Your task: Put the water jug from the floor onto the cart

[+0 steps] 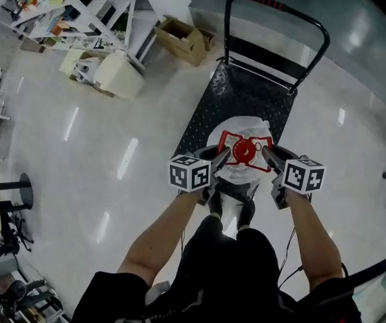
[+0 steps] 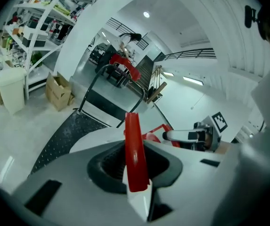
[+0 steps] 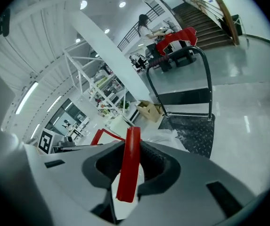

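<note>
Head view: the jug (image 1: 246,128), rounded and wrapped in crinkled clear film, is hanging over the near end of the cart (image 1: 240,93), a black studded plate with a tubular push bar. I cannot tell whether it is resting there. The left tool (image 1: 221,157) and right tool (image 1: 268,157) are each clamping a side of its red plastic handle (image 1: 228,138).

Left tool view: dark ribbed jaws are pinching a flat red strip.

Right tool view: the jaws are gripping likewise. Beyond them a cardboard box (image 3: 149,111) is lying open on the glossy floor (image 3: 248,117).
</note>
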Demonstrator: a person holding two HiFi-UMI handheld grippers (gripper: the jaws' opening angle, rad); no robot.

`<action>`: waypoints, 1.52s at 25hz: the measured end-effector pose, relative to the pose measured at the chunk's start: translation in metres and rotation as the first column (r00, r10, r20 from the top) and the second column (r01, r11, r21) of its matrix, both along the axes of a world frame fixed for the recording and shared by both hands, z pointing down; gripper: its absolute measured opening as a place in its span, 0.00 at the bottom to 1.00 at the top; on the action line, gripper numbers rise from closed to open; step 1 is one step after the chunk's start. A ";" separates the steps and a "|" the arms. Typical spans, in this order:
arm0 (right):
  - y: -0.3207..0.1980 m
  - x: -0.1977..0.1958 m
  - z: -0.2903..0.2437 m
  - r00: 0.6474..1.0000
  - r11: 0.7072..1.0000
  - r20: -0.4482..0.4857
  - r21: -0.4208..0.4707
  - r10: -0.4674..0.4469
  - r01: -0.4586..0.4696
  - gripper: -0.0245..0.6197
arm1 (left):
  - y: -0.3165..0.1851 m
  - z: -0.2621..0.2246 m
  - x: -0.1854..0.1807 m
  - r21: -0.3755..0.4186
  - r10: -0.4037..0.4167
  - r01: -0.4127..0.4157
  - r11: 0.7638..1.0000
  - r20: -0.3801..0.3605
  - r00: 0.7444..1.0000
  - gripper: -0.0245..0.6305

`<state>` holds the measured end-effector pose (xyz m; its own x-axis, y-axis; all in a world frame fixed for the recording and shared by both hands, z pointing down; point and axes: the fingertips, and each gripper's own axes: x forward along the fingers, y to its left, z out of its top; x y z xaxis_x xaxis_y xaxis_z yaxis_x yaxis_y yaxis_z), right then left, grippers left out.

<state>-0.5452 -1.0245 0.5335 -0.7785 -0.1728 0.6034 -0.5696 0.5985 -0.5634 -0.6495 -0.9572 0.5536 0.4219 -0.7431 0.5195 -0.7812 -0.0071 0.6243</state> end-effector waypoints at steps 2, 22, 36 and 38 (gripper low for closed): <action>-0.011 -0.012 0.025 1.000 1.000 -0.013 -0.009 0.010 -0.010 0.18 | -0.011 0.026 -0.011 -0.023 0.004 -0.005 1.000 -0.001 1.000 0.14; -0.037 -0.018 0.148 0.982 0.990 -0.164 -0.086 0.094 -0.109 0.18 | -0.032 0.150 -0.053 -0.144 0.008 0.004 0.990 0.079 0.997 0.14; -0.055 -0.003 0.037 0.996 0.992 -0.045 0.104 0.081 -0.076 0.22 | -0.021 0.036 -0.075 0.081 -0.055 0.032 0.996 0.299 0.953 0.23; -0.047 -0.010 0.003 0.997 0.991 0.037 0.112 0.065 -0.069 0.22 | -0.019 0.000 -0.062 0.146 -0.035 -0.009 0.989 0.300 0.953 0.23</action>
<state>-0.5551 -1.0718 0.5365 -0.7821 -0.2905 0.5513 -0.5926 0.6205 -0.5137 -0.7113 -0.9762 0.5536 0.2524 -0.8237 0.5077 -0.9331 -0.0681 0.3532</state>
